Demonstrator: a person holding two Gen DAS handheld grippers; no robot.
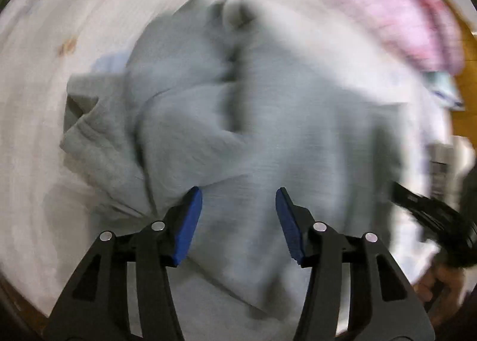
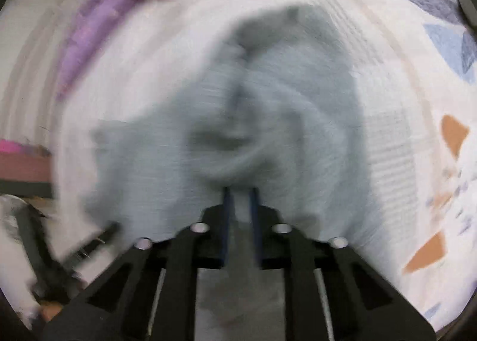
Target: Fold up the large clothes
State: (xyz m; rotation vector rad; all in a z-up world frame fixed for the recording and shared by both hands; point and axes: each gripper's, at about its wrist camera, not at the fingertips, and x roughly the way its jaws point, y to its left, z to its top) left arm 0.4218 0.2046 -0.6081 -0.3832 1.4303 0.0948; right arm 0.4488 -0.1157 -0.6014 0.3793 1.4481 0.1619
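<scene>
The left gripper (image 1: 238, 200) hangs spread above the grey sweatshirt (image 1: 253, 120), which lies crumpled on the patterned bedsheet (image 2: 417, 102). The right gripper (image 2: 241, 200) pinches what seems, through blur, the sweatshirt's fabric.

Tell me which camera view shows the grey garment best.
The left wrist view: the grey garment shows its folds and a sleeve-like part at the left, though blurred. The right wrist view shows the garment more smeared, with the right gripper pinching a piece of it.
</scene>
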